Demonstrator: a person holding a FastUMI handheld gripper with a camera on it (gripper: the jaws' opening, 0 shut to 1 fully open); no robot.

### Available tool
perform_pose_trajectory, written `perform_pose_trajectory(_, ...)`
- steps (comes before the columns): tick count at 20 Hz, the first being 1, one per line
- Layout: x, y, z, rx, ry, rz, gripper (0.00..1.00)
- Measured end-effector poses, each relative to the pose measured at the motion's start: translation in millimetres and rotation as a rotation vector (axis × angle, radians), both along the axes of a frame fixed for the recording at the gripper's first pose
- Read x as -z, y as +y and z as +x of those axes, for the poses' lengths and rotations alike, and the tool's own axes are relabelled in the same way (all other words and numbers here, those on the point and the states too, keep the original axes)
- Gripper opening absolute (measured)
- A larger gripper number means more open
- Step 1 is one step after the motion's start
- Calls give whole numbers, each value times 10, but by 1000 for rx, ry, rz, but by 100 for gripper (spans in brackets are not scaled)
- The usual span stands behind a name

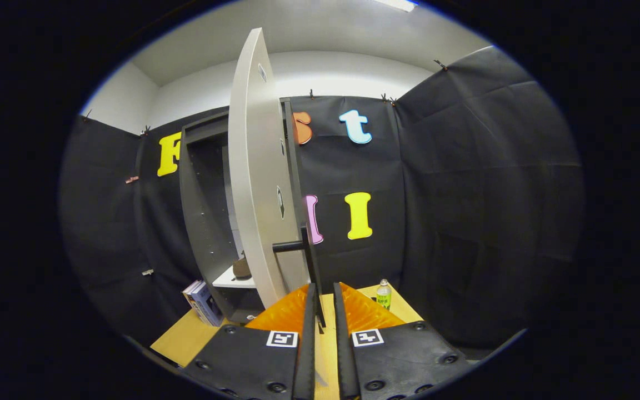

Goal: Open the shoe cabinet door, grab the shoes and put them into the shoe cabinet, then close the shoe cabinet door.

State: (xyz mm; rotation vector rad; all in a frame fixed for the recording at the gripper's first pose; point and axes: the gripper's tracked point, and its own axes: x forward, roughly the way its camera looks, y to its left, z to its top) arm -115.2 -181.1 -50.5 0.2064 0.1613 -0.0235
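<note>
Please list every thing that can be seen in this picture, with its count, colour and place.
Tall dark grey shoe cabinet: one, on the table, ahead and left of the fingers.
White cabinet door: one, swung open, edge toward the camera.
Black bar handle: one, on the door, its lower end between the fingers.
Brown shoe: one, on a white shelf inside the cabinet.
Books: a few, bluish, leaning left of the cabinet.
Clear bottle with green label: one, right of the fingers.
Yellow wooden table: one.
Gripper: one, fingers nearly closed around the handle.
</note>
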Motion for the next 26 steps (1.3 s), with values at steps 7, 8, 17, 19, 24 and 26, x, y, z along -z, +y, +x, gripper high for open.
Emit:
perform_pose_trajectory(7,500,695,-405,-143,114,60,51)
perform_pose_trajectory(8,621,861,-457,-180,138,80,54)
perform_pose_trajectory(17,2492,2294,-520,-370,508,96,99)
perform_pose_trajectory(19,2799,2507,-448,-388,557,98,99)
perform_pose_trajectory(24,3570,2747,-230,-371,684,78,99)
perform_pose_trajectory(26,3912,2816,-173,-355,734,82,99)
